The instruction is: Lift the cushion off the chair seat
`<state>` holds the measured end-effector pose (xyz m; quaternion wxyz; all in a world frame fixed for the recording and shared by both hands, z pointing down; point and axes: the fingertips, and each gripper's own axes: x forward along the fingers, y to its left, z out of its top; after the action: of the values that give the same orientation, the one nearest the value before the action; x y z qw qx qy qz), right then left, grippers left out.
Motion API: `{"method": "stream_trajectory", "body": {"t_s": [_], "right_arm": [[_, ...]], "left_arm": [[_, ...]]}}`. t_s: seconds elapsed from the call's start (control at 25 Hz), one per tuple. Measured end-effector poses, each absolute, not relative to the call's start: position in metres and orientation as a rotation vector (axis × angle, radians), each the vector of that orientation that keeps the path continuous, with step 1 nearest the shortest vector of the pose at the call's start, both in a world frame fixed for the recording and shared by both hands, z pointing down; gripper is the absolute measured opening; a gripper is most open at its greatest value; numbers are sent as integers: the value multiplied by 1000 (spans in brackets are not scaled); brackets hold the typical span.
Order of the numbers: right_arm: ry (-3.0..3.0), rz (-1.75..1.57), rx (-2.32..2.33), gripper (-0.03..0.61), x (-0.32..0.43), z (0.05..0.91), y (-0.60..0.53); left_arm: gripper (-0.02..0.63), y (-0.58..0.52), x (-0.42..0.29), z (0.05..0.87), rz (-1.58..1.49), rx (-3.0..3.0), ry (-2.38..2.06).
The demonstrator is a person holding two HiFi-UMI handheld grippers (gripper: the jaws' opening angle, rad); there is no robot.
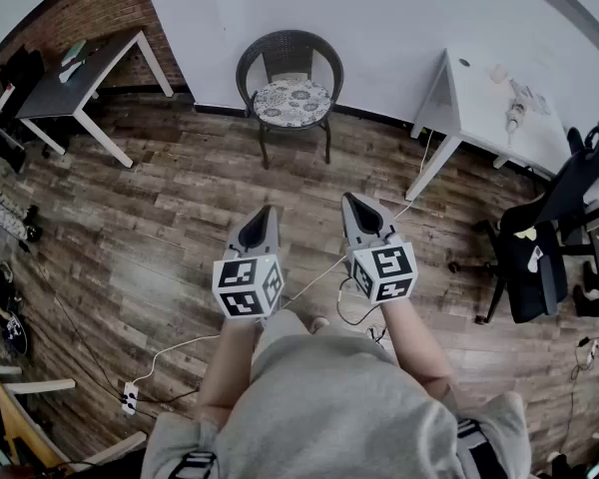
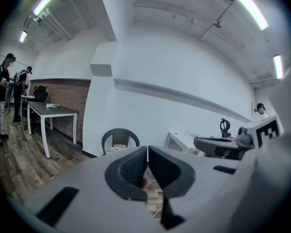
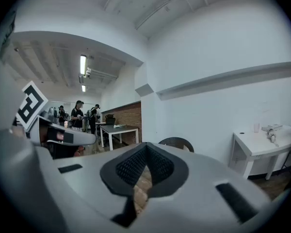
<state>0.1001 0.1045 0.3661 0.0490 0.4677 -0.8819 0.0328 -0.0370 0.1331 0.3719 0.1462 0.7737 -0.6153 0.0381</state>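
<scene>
A dark wicker chair stands against the white wall at the far side of the wood floor, with a round patterned cushion lying on its seat. Both grippers hover well short of it, side by side and pointing toward it. My left gripper has its jaws together and holds nothing. My right gripper is likewise shut and empty. In the left gripper view the chair and cushion peek over the shut jaws. The right gripper view shows only the chair's back above its jaws.
A dark-topped table stands at the far left and a white desk at the right, with a black office chair beside it. A white cable and power strip lie on the floor near me. People stand in the background.
</scene>
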Motion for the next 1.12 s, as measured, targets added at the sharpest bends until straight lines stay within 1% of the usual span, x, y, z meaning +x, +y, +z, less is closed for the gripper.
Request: {"method": "stream_trajectory", "body": {"t_s": [0.56,0.8,1.12], "right_arm": [[-2717,58,1391,-1,106,355,126],[-2783,161,1394,0,112,355,128],[-2767,191,1351,2,104,370,124]], "left_arm": [[12,156,-32,366,66,2214,-1798],[12,160,-27,363,63,2221,-1803],[12,156,-30,371,90,2192,-1794]]}}
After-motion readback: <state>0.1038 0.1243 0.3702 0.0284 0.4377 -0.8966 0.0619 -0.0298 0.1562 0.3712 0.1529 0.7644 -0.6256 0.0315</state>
